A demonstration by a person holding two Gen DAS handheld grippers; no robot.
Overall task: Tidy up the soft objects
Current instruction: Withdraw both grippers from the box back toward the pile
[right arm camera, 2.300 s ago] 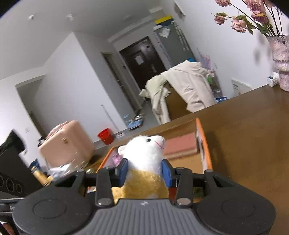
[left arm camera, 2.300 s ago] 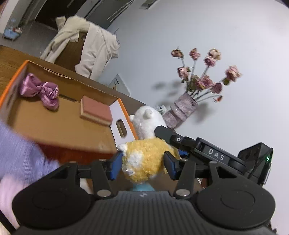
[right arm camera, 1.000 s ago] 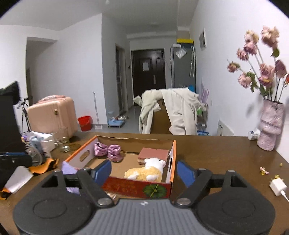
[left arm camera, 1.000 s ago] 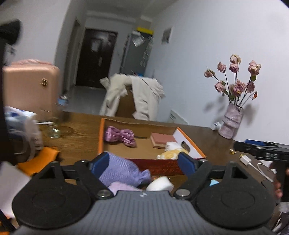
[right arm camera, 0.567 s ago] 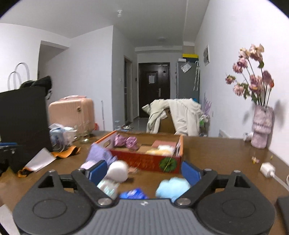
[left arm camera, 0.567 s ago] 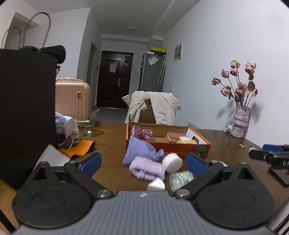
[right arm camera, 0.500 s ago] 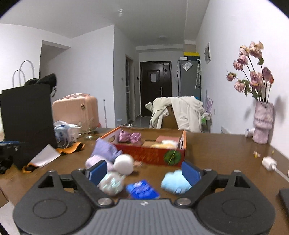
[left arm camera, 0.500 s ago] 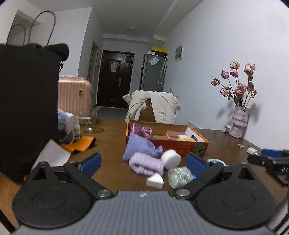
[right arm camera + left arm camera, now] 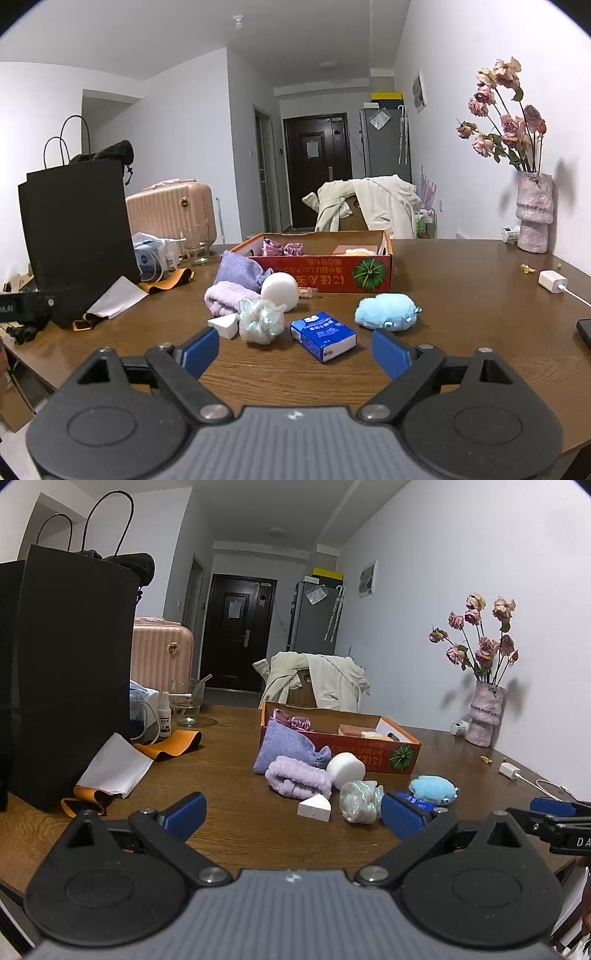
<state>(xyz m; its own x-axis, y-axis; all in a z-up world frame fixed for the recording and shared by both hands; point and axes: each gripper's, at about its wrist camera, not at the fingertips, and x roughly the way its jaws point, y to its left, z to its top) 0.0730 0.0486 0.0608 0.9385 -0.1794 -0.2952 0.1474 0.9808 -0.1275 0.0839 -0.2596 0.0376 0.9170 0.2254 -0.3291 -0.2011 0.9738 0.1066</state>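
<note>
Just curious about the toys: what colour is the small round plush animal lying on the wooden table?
Light blue; the small round plush animal shows best in the right wrist view.

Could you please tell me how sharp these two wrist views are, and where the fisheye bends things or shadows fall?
Left wrist view: sharp; the tall black paper bag bows at the edge; the dried pink roses cast soft wall shadows. Right wrist view: equally crisp; the mottled pink vase leans inward, shadow beside it; the frame corners go dark.
</note>
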